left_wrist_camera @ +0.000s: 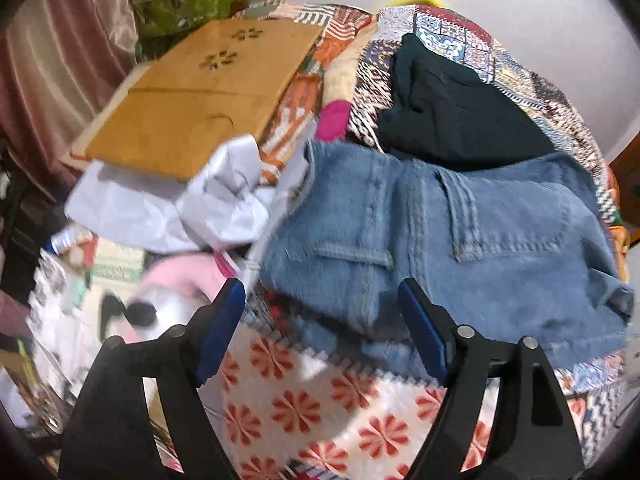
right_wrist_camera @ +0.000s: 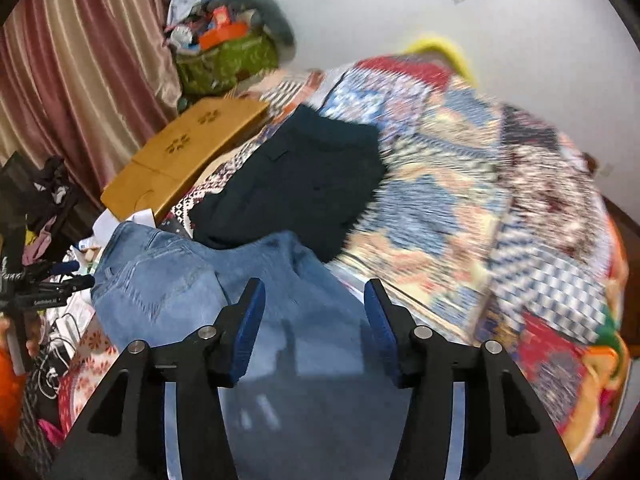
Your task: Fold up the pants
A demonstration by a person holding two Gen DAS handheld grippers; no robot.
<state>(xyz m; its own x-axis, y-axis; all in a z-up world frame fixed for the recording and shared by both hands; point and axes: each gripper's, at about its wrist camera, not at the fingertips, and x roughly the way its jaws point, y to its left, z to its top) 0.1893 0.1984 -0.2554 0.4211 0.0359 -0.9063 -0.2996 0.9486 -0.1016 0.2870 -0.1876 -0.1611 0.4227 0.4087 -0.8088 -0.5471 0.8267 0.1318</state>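
- My left gripper [left_wrist_camera: 322, 320]: jaws spread wide, nothing between them. It hangs at the near-left edge of the jeans [left_wrist_camera: 440, 236], over the red-flower sheet [left_wrist_camera: 320, 408]; I can't tell whether a pad touches the denim.
- My right gripper [right_wrist_camera: 314, 320]: jaws also wide and empty, directly over the denim [right_wrist_camera: 248, 300]. Contact is not clear, since the right wrist view is motion-blurred.
- The jeans lie bunched on the patchwork quilt [left_wrist_camera: 460, 28], with pocket and seams facing up in the left wrist view. They look partly folded, with a frayed hem [left_wrist_camera: 580, 352] at their near-right side. I judge the fold isn't square yet.
- Step in hand, my read: get a grip on both near corners, then carry the fold.
- Doing it well: pinch through all the layers at the hem, not only the top ply. Close both grippers before lifting, keep them level and move them together so the fold line stays straight, then lay the denim down flat.
- Risk: thick denim can slip from a shallow pinch, so bite deep.
- Just beyond the jeans, touching their far edge: a dark folded garment [left_wrist_camera: 460, 120]. Don't drag it along.
- Left of the jeans: crumpled white paper [left_wrist_camera: 224, 200], with a brown board [left_wrist_camera: 200, 92] behind it. Keep the fold clear of both.
- Far left of the jeans: green bag [left_wrist_camera: 192, 0] and curtain [left_wrist_camera: 60, 60].
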